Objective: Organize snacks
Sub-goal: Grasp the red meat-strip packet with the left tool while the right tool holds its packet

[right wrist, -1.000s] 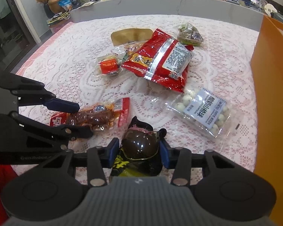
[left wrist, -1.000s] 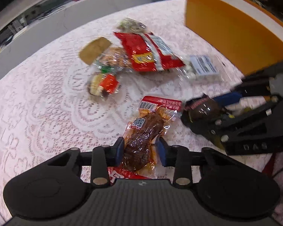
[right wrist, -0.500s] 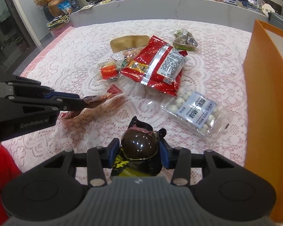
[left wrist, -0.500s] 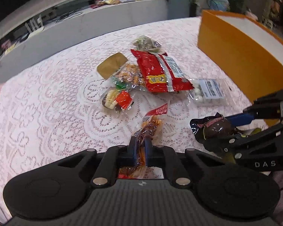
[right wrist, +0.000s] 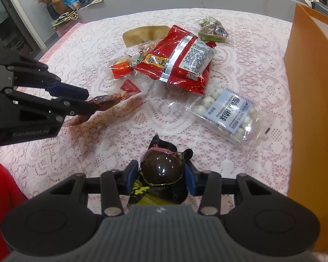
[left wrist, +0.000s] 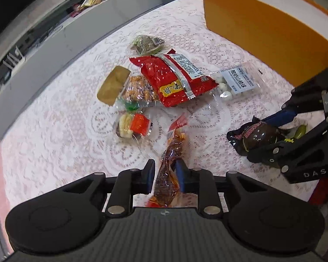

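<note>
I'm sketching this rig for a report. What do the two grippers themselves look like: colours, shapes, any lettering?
Both are matte black linkage frames with silver pivot screws, blue jaw pads and a ribbed grey body flanked by two round black discs. The left gripper carries "GenRobot.AI" lettering on its side; the right gripper shows "DAS". A red sleeve shows beside the left one.

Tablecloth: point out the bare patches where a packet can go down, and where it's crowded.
Bare tablecloth lies between the held meat packet and the white-ball packet. Another strip runs between the red bag and the orange box. Crowded: the pile beside the red bag.
</note>
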The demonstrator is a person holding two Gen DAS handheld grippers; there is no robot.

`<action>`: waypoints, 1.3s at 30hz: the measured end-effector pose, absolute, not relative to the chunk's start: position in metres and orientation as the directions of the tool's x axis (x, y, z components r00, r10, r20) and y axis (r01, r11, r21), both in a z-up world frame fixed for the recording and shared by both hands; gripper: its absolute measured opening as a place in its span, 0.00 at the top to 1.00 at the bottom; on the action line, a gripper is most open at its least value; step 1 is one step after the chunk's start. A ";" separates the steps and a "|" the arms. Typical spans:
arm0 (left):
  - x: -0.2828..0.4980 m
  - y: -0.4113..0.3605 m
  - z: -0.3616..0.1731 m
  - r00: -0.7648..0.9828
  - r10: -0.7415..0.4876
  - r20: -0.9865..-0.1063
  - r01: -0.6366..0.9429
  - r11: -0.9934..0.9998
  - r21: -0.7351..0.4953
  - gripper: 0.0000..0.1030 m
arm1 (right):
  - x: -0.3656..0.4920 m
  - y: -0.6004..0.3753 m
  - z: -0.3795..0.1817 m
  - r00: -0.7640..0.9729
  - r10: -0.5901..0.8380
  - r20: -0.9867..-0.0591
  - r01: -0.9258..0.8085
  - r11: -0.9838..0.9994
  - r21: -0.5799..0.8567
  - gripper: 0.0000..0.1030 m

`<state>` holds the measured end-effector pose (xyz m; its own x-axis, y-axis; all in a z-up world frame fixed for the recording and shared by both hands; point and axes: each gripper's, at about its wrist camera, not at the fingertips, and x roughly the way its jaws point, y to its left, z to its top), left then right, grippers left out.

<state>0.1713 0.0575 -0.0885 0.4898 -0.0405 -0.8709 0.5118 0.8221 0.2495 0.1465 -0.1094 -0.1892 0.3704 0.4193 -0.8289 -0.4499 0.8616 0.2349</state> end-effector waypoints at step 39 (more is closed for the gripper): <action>0.166 0.064 -0.068 0.507 -0.055 -0.860 0.416 0.890 0.189 0.84 | 0.165 -0.089 -0.165 0.404 0.498 -0.768 -0.532 0.810 0.245 0.57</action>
